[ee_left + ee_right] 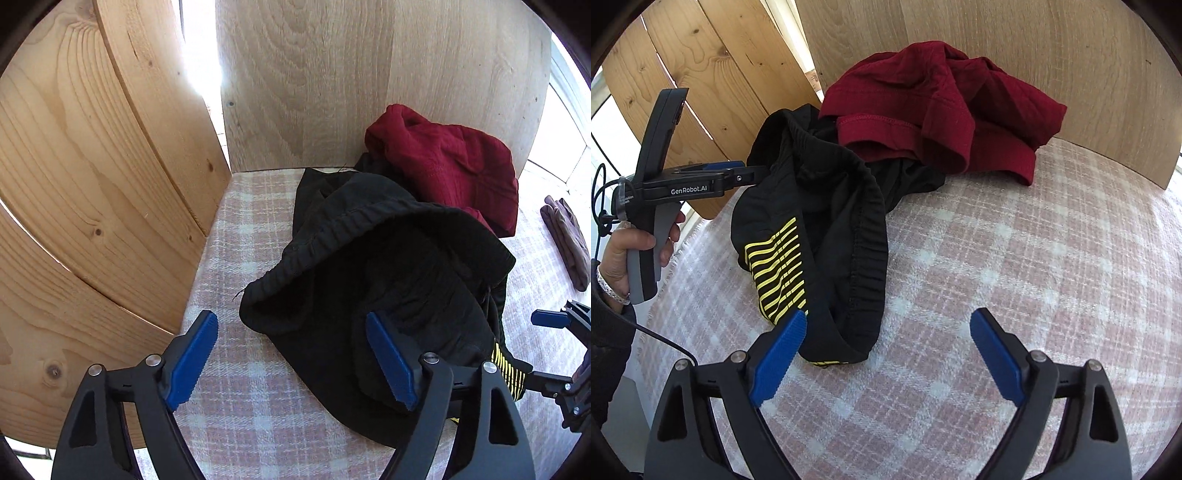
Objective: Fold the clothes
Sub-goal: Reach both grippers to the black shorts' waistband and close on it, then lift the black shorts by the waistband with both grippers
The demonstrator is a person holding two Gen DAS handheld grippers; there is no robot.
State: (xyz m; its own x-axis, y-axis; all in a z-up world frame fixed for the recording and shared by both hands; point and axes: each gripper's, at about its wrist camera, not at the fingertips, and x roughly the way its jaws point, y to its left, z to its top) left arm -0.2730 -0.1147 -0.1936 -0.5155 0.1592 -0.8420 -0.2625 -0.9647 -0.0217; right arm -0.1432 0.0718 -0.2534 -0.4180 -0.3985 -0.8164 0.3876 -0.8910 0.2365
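Black shorts [373, 273] with yellow stripes [779, 266] lie crumpled on the pink plaid blanket [236, 406]. A crumpled dark red garment [454, 166] lies behind them against the wooden board, partly over the shorts [827, 221] in the right wrist view [942, 110]. My left gripper [291, 343] is open, just above the near left edge of the shorts. My right gripper [888, 339] is open, its left finger by the near end of the shorts. The left gripper also shows from the side in the right wrist view [750, 171].
Wooden slats [92, 177] rise at the left and a wooden board [369, 74] stands at the back. A folded brownish garment [567, 240] lies at the far right of the blanket [1034, 277]. A cable [665, 339] trails from the left hand.
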